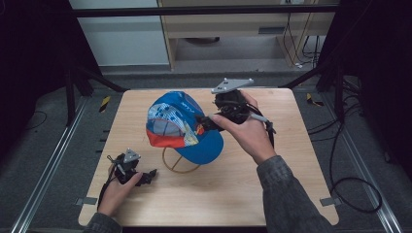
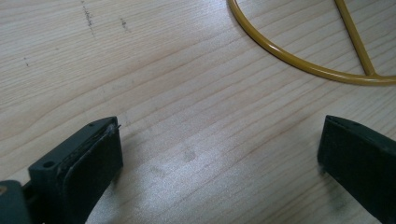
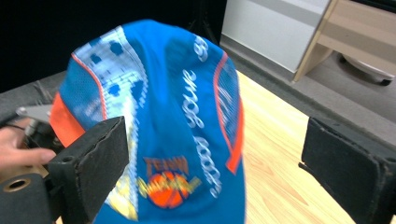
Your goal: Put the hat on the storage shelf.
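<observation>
High view: blue baseball cap with orange and white panels (image 1: pixel 182 127) perched on a thin yellow wire stand with a ring base (image 1: pixel 179 166), near the middle of the pale wooden table (image 1: pixel 272 189). Right gripper (image 1: pixel 204 124) held at the cap's right side, tips at the fabric by the orange emblem; hard to tell there whether touching. Left gripper (image 1: pixel 148 176) resting low on the table toward the near left corner, well apart from the cap, tips pointing toward the stand's ring.

Left gripper view: two black jaws spread wide over bare wood grain, nothing between them. Curved yellow wire of the stand (image 2: pixel 299 60) lying on the tabletop (image 2: pixel 187 116) further ahead, with one straight strut rising from the ring.

Right gripper view: black jaws standing wide apart, not pressing on anything. Cap (image 3: pixel 187 116) looming close and slightly blurred, crown towards the camera, white lettering down the blue cloth and an orange basketball emblem low down. Left-hand pad overlapping the cap's patterned side panel; right-hand pad clear of the cloth, over the table (image 3: pixel 275 154).
</observation>
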